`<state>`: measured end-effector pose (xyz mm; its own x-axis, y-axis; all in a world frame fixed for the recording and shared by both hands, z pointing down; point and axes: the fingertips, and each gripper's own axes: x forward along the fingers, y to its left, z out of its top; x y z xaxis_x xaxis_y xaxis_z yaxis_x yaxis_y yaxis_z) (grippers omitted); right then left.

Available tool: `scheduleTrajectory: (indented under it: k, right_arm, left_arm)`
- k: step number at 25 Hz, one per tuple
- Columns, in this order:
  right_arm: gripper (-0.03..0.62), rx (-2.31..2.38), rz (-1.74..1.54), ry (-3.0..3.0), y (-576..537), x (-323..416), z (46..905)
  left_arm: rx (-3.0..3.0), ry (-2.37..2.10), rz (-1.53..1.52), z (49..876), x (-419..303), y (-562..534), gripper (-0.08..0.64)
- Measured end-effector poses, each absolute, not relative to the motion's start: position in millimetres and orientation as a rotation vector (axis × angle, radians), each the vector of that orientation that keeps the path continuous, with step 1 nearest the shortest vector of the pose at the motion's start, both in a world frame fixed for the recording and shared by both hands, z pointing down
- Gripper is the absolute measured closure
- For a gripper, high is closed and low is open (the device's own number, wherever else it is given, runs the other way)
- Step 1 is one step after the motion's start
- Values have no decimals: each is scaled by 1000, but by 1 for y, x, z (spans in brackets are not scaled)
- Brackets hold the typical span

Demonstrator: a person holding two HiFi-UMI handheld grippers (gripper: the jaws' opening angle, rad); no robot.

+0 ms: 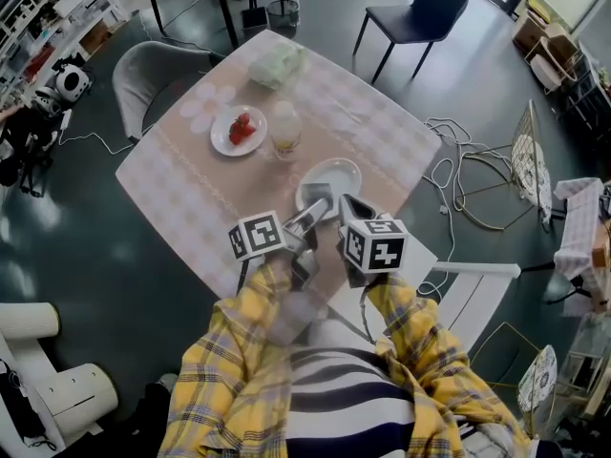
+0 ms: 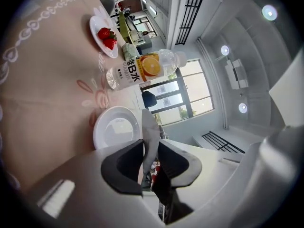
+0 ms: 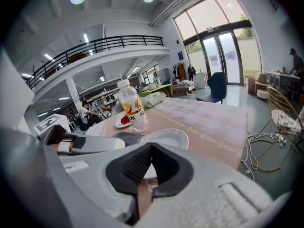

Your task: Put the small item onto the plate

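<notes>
My left gripper (image 2: 148,156) is shut on a thin grey flat item (image 2: 147,127) that sticks out past its pads. In the head view this gripper (image 1: 313,213) hovers at the near rim of the empty white plate (image 1: 336,167), and the item reaches toward that plate (image 2: 108,133). My right gripper (image 3: 151,151) has its pads together with nothing between them. It sits just right of the left one (image 1: 346,208), at the plate's near edge (image 3: 176,136). The right gripper view shows the left gripper (image 3: 102,144) from the side with the dark item (image 3: 121,137) over the plate's rim.
Beyond the empty plate stands a clear bottle (image 1: 284,127) with an orange label. A small plate of strawberries (image 1: 239,129) is left of it, and a green bag (image 1: 277,65) lies at the far edge. Chairs (image 1: 420,12) and cables (image 1: 458,175) surround the table.
</notes>
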<state>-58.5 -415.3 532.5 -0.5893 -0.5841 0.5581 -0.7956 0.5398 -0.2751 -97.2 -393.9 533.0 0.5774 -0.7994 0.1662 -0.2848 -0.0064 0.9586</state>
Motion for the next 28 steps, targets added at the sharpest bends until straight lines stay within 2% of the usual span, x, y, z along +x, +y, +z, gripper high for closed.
scheduleTrajectory:
  k: [23, 27, 28]
  right_arm:
    - [591, 1106, 759, -2403, -419, -52, 541]
    - [591, 1104, 770, -2403, -420, -50, 541]
    - [591, 1102, 775, -2402, -419, -50, 542]
  left_arm:
    - [1176, -1000, -496, 571, -97, -421, 469]
    - [1158, -987, -520, 567, -98, -424, 341]
    - [1160, -986, -514, 566, -98, -425, 333]
